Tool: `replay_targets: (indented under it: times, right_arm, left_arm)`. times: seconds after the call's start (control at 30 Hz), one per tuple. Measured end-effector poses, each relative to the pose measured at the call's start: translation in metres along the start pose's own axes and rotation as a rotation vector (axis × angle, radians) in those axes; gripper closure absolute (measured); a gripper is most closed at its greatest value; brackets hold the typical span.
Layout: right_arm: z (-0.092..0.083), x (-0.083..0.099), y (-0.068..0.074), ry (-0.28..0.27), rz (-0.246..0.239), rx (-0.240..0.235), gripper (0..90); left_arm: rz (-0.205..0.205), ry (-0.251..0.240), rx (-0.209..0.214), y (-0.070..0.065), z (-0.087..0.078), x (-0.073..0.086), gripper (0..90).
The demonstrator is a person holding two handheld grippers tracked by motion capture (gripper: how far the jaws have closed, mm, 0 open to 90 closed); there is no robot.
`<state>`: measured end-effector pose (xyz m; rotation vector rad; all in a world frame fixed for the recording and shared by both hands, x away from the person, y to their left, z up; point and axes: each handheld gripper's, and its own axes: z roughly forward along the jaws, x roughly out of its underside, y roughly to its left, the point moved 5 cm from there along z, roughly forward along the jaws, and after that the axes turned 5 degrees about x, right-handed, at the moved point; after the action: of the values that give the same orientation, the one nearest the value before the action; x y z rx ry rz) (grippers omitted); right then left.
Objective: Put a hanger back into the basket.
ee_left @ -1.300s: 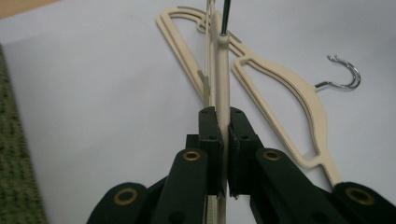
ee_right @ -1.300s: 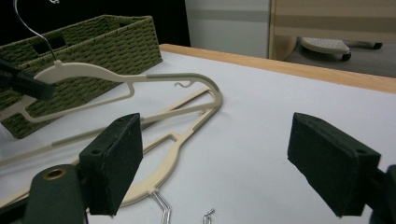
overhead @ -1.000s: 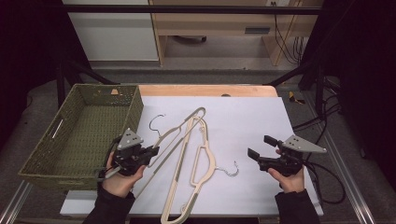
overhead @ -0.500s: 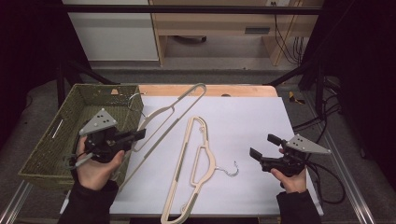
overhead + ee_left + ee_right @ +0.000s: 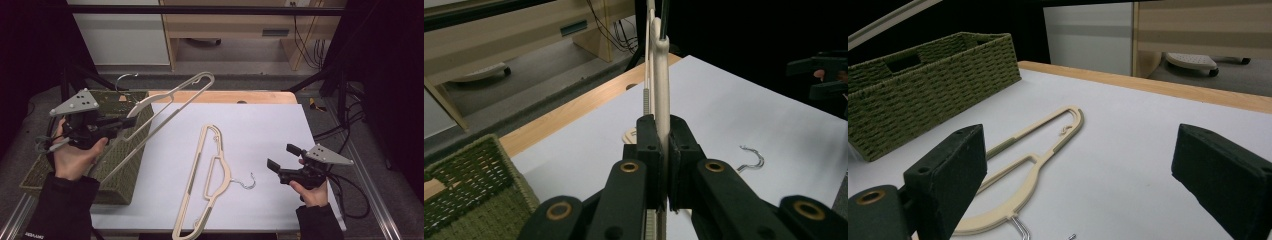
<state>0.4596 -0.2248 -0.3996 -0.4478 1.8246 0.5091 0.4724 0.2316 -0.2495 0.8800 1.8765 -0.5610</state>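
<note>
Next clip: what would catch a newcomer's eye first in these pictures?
First, the lifted hanger, clamped in the left gripper and slanting in the air above the green woven basket at the table's left. Next, a second cream hanger lying flat in the middle of the white table. At the right, the right gripper hovers with its jaws wide apart and nothing between them.

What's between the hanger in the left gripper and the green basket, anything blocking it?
Nothing visible. The left gripper is shut on the raised hanger, which hangs tilted above the near wall of the basket. The second hanger lies flat on the table, off to the side.
</note>
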Motion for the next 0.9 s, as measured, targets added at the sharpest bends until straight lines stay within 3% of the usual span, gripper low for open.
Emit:
replay_targets:
  times: [0.17,0.4,0.53,0.57,0.77,0.9]
  right_arm:
    - [0.0,0.0,0.0,0.002,-0.003,-0.003,7.6]
    - [0.002,0.001,0.001,0.01,-0.003,-0.003,7.3]
    - [0.003,0.002,0.002,0.015,-0.004,-0.005,7.2]
    - [0.003,0.002,0.002,0.015,-0.002,-0.008,7.2]
    - [0.005,0.003,0.002,0.02,-0.01,-0.005,7.3]
    - [0.005,0.003,0.002,0.022,-0.012,-0.007,7.2]
  left_arm:
    - [-0.018,0.0,-0.007,0.025,-0.007,0.003,85.8]
    - [-0.048,0.022,-0.051,0.068,-0.02,0.015,85.8]
    - [-0.077,0.049,-0.083,0.097,-0.027,0.031,85.8]
    - [-0.077,0.049,-0.083,0.097,-0.027,0.031,85.8]
    - [-0.14,0.074,-0.119,0.129,-0.036,0.06,85.9]
    - [-0.155,0.096,-0.132,0.142,-0.04,0.075,85.9]
